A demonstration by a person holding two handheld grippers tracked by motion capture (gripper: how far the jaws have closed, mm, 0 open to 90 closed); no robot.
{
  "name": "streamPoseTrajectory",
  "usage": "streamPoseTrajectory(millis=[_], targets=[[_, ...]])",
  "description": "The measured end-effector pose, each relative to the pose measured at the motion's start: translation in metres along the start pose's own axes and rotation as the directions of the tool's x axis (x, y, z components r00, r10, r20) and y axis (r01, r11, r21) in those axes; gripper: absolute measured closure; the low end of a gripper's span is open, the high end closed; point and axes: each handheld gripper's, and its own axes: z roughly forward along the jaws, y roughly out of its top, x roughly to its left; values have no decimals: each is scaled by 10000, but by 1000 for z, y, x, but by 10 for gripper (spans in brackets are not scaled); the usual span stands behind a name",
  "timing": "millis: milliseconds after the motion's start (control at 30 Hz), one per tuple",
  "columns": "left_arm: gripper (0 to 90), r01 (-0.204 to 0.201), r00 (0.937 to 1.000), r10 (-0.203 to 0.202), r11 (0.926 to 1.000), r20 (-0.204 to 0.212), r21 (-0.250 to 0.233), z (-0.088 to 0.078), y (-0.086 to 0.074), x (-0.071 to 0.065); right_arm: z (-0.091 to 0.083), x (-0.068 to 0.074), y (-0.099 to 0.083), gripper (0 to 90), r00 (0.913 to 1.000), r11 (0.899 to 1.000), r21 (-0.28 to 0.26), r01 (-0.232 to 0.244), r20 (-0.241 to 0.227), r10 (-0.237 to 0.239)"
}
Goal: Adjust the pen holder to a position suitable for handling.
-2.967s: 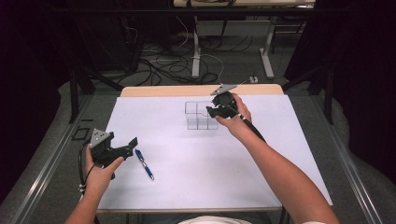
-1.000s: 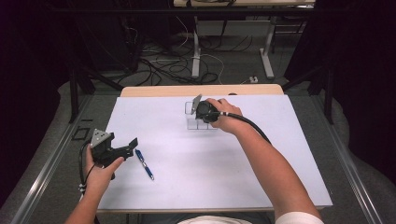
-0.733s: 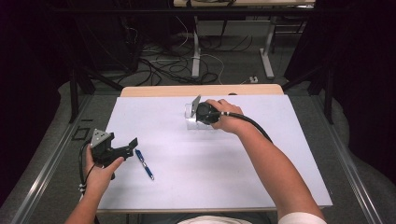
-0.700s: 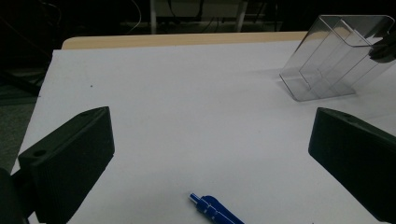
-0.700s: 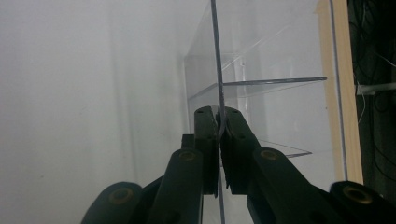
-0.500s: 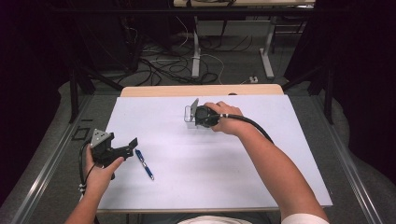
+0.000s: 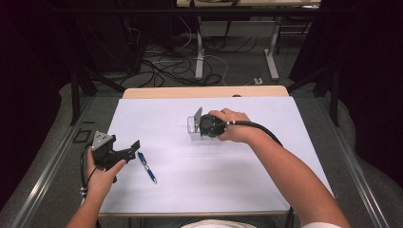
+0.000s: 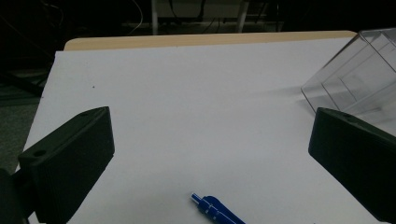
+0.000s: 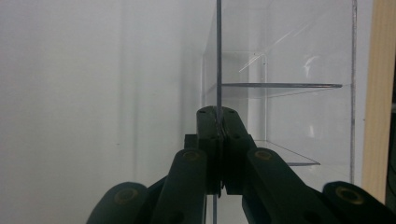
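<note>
— Where is the clear box (image 7: 194, 129) found?
— At the table's far middle, tilted, one wall pinched by the right gripper (image 9: 218, 122).
— And the left gripper (image 7: 124, 151)?
— Held wide near the blue pen (image 7: 147, 167).

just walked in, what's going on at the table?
A person works with a tool in each hand. The right tool is shut on a wall of the clear divided box, tipping it on the white sheet. The left tool waits open beside the blue pen.
</note>
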Motion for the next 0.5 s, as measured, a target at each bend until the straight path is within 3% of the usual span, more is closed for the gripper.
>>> streamPoseTrajectory(millis=[500], targets=[[2,-11,10000,11,10000,-16,3,0,0,0,-13,14,-2,890,9972,9994,-216,-254,-711,238]])
